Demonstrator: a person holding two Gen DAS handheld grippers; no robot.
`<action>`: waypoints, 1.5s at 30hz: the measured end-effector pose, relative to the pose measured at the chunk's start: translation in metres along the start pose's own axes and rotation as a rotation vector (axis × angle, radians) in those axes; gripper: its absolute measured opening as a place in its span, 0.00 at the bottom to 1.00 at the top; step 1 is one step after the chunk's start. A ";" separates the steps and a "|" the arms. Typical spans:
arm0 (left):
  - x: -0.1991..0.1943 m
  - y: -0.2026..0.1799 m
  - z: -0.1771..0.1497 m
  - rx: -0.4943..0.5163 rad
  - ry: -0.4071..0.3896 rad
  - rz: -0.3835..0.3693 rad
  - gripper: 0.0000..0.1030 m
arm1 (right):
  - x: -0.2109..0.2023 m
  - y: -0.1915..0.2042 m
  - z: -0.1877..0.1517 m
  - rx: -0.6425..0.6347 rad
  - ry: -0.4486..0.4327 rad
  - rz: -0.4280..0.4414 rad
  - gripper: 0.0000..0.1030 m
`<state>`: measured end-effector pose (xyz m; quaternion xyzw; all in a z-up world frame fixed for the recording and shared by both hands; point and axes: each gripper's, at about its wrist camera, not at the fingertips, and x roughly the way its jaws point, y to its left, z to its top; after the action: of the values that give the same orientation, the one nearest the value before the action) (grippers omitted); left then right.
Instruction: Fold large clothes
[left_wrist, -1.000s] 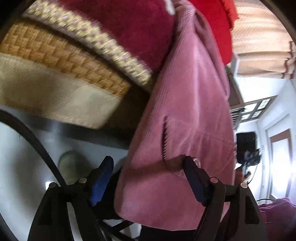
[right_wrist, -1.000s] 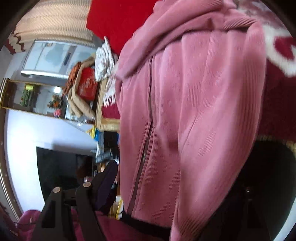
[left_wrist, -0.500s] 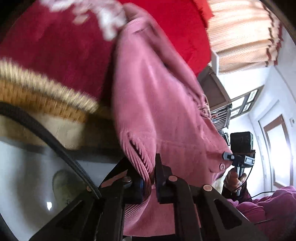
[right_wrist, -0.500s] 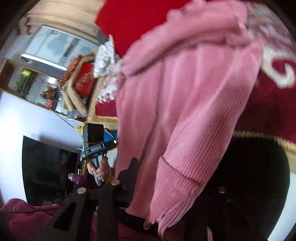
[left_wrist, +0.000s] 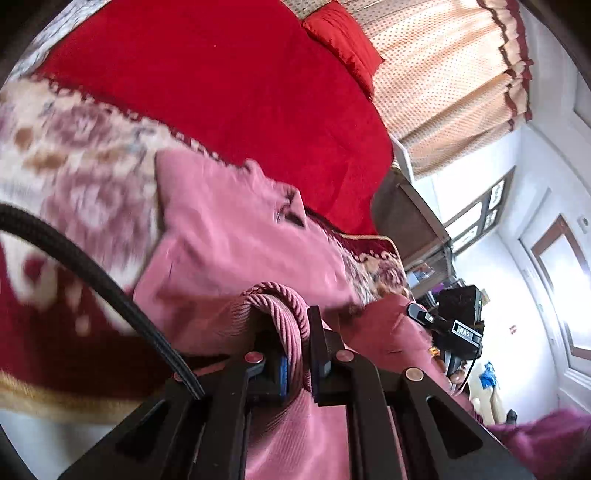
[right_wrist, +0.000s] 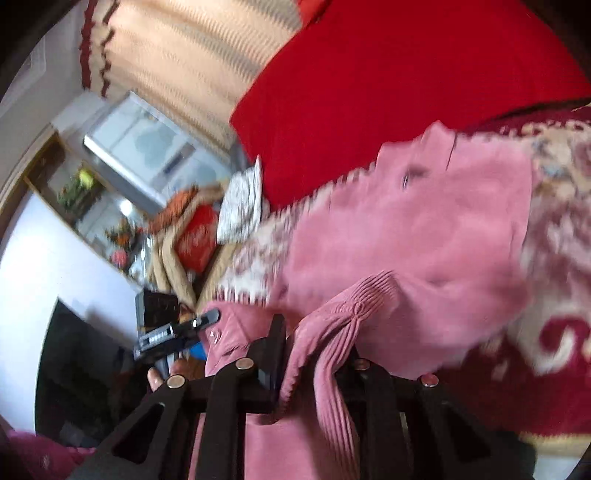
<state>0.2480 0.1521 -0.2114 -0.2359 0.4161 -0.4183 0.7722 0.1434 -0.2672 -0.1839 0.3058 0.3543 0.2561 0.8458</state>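
Since the earlier frames, both grippers have been raised and the pink jacket (left_wrist: 236, 236) is lifted with them, so that more of the red blanket (left_wrist: 221, 85) is seen. The left gripper (left_wrist: 295, 354) is closed on a ribbed cuff (left_wrist: 280, 302). The right gripper (right_wrist: 314, 354) has just been closing, and ribbed fabric (right_wrist: 343, 317) is pinched between its fingers. The jacket's body is spread over the patterned bedcover (right_wrist: 561, 206). The far parts are blurred, and the lower hem is cut off.
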 end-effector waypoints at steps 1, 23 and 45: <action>0.007 -0.002 0.015 -0.004 -0.003 0.011 0.09 | -0.002 -0.006 0.013 0.020 -0.031 0.006 0.20; 0.066 0.077 0.080 -0.302 -0.179 0.250 0.42 | 0.002 -0.141 0.104 0.311 -0.225 -0.157 0.79; 0.094 0.045 0.111 -0.186 -0.129 0.566 0.66 | 0.054 -0.093 0.084 0.216 -0.114 -0.302 0.55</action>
<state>0.3898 0.0987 -0.2250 -0.2064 0.4520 -0.1306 0.8579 0.2605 -0.3242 -0.2254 0.3522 0.3733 0.0689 0.8555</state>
